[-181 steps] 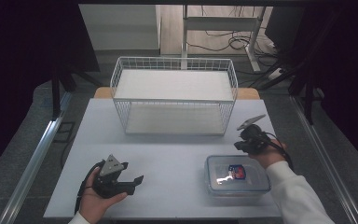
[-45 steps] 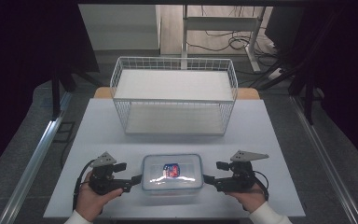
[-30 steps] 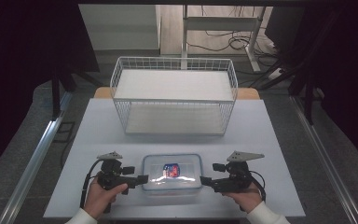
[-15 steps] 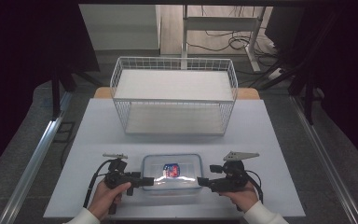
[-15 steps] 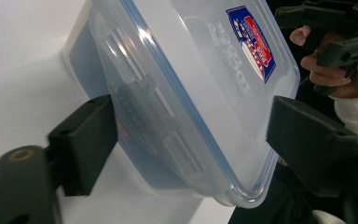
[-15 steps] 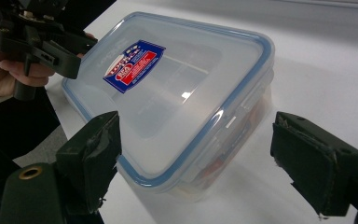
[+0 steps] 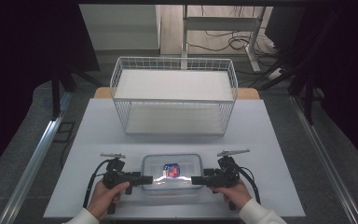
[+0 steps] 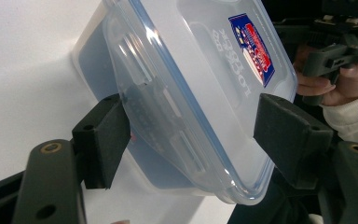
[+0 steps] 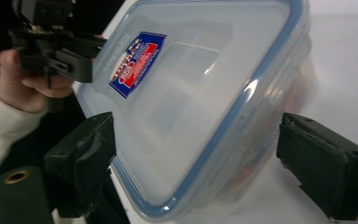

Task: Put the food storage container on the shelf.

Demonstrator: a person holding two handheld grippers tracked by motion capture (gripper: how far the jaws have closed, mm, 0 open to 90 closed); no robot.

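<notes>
Both grippers have come in to the lunch box, which sits in front of the wire basket. Our left gripper has just been closing around its end, not yet pressing; our right gripper straddles the other end, wide open. We judge a two-sided lift comes next.

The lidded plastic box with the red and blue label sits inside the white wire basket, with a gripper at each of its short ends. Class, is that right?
Not quite. In the high view the box sits on the white table, in front of the wire basket, not inside it. A gripper does stand at each short end.
</notes>
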